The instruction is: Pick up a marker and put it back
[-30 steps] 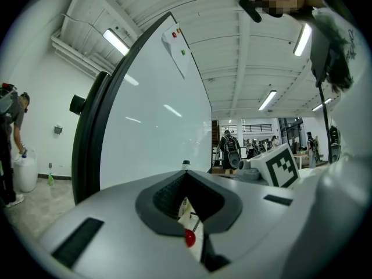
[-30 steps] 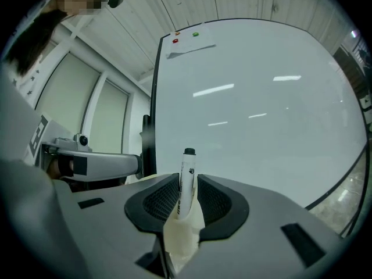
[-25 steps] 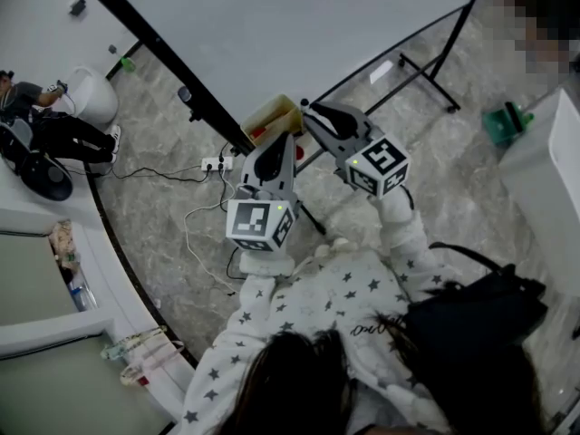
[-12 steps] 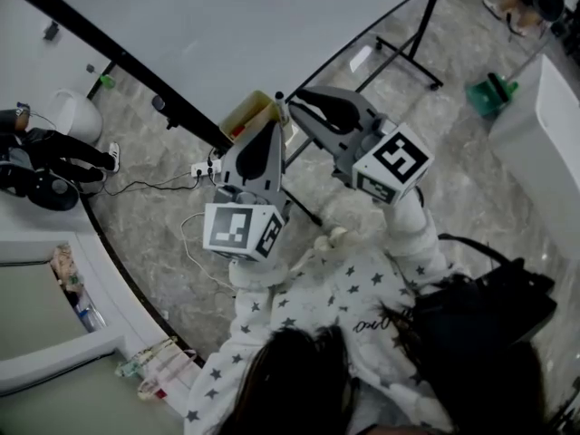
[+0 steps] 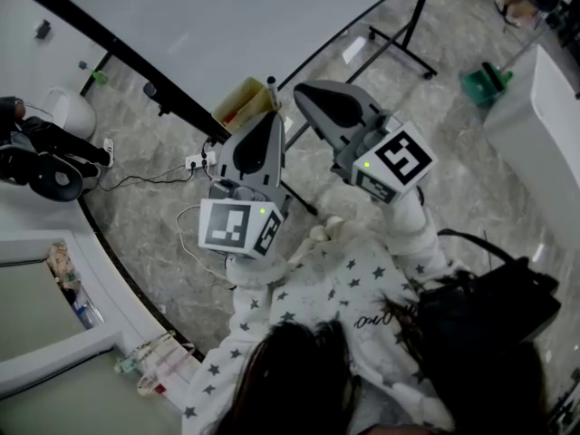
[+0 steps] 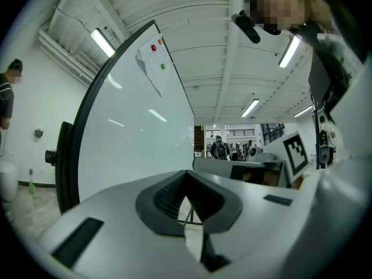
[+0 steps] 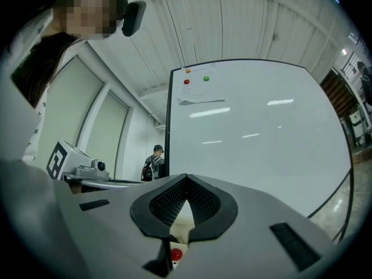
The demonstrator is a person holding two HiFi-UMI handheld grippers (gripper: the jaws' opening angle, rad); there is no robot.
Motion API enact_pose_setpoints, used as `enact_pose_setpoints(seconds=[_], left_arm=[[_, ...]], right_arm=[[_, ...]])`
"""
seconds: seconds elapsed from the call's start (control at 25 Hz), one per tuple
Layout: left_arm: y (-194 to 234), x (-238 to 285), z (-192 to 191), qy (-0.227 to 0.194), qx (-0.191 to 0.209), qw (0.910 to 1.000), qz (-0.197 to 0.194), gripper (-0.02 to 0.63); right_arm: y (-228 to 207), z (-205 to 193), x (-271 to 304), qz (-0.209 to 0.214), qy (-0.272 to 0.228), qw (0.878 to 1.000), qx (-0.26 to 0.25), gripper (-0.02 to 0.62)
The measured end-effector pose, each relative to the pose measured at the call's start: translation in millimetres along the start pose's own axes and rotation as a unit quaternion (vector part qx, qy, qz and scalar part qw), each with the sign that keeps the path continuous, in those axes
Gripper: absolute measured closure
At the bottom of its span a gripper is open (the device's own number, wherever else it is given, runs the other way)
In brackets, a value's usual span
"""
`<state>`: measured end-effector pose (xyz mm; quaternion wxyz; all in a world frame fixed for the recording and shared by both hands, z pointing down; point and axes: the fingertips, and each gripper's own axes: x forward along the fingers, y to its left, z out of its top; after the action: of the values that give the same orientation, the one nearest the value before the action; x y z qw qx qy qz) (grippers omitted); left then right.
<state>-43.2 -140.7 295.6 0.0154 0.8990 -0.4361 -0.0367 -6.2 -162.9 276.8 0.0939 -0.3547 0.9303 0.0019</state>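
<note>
A yellow box [image 5: 243, 107] hangs at the foot of the whiteboard [image 5: 227, 16], with a red-capped marker [image 5: 237, 116] lying in it and a dark marker [image 5: 270, 83] sticking up at its right end. My left gripper [image 5: 271, 116] points at the box from just below, shut and empty. My right gripper [image 5: 299, 93] sits just right of the box, its jaws closing to shut with nothing between them. In the right gripper view the jaws [image 7: 186, 178] meet, and a red cap [image 7: 176, 253] shows below them. In the left gripper view the jaws [image 6: 187, 173] also meet.
The whiteboard's black stand legs [image 5: 399, 53] spread over the marble floor. A power strip with cables [image 5: 195, 161] lies to the left. A green object [image 5: 480, 84] and a white counter [image 5: 544, 125] are at the right, a black bag [image 5: 489, 306] by my right side.
The head view has shifted left and down. Both grippers stay by the yellow box; the right one has drawn slightly away from its right end.
</note>
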Motion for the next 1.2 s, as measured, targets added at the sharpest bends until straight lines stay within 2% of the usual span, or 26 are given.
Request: enact_pose_setpoints(seconds=[0.12, 0.28, 0.48, 0.6, 0.72, 0.88, 1.2], left_arm=[[-4, 0, 7, 0.001, 0.021, 0.9998, -0.007, 0.606], [-6, -2, 11, -0.006, 0.026, 0.9996, -0.007, 0.605], [-4, -5, 12, -0.025, 0.012, 0.9996, -0.004, 0.604], [-7, -2, 16, -0.022, 0.027, 0.9993, -0.007, 0.605], [-6, -2, 12, -0.025, 0.023, 0.9994, -0.008, 0.606], [-8, 0, 16, -0.021, 0.037, 0.9990, -0.011, 0.605], [-7, -2, 18, -0.021, 0.031, 0.9993, -0.006, 0.606]], right_arm=[[4, -2, 1, 0.002, 0.003, 1.000, -0.003, 0.591], [8, -2, 1, 0.002, 0.005, 1.000, -0.010, 0.591], [6, 0, 1, 0.005, -0.006, 1.000, 0.004, 0.591], [5, -2, 0, 0.004, -0.006, 1.000, 0.004, 0.591], [4, -4, 1, 0.005, -0.007, 1.000, 0.003, 0.591], [3, -4, 0, 0.006, -0.007, 1.000, 0.000, 0.591], [4, -1, -1, 0.010, -0.005, 1.000, 0.001, 0.591]])
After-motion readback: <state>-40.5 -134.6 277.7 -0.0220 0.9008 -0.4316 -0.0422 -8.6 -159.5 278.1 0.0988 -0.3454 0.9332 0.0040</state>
